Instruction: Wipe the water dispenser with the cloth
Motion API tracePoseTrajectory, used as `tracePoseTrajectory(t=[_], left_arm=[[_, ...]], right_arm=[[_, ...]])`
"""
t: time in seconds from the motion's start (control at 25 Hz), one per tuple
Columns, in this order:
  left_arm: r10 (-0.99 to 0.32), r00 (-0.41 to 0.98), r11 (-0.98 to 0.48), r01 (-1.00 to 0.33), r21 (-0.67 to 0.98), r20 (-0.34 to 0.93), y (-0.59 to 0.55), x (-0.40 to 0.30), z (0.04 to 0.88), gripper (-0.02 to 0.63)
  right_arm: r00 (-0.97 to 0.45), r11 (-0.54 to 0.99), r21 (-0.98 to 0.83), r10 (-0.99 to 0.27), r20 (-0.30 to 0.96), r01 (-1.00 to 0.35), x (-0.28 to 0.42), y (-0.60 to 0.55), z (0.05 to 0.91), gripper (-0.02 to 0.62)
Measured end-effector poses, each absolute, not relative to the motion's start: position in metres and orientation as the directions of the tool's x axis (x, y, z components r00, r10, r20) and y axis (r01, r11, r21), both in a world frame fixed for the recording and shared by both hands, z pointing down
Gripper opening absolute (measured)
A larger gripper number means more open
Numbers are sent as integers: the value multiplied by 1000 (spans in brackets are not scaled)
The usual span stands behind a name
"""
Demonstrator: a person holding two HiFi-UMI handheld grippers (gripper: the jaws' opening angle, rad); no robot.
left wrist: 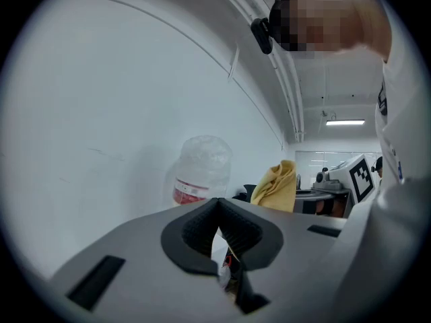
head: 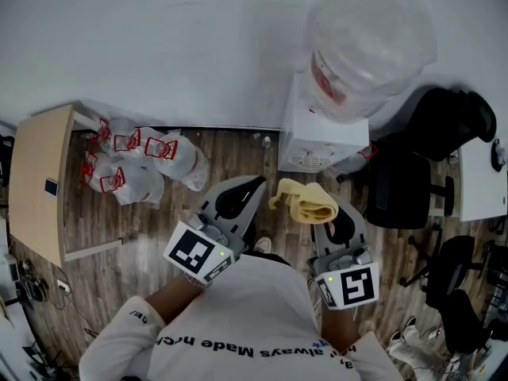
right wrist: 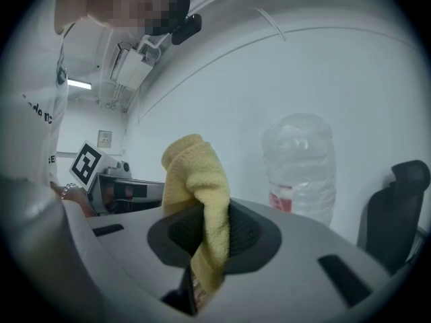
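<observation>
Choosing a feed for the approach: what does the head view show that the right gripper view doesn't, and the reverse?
Head view only: the dispenser's white cabinet and the plastic bags. Right gripper view only: the right gripper seen close, jaws shut on the yellow cloth, and a ceiling light. Both: that cloth, the water bottle and a black office chair.

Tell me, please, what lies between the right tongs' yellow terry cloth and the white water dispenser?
In the head view, only bare wood-plank floor separates the yellow terry cloth from the white water dispenser.
</observation>
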State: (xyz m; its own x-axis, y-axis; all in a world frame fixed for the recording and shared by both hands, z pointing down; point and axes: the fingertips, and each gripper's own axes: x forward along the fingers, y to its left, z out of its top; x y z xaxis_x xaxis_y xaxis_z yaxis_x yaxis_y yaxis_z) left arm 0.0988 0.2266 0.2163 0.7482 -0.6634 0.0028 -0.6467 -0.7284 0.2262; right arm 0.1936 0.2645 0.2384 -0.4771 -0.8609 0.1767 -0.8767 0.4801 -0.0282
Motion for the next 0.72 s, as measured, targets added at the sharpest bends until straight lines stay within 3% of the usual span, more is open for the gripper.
tracePoseTrajectory(t=[0.72], left_arm=[[-627, 779, -751, -610, 252, 18, 102, 63, 223, 17]], right_arm=[[-447, 454, -22, -867, 221, -891, 155, 141, 244, 63]])
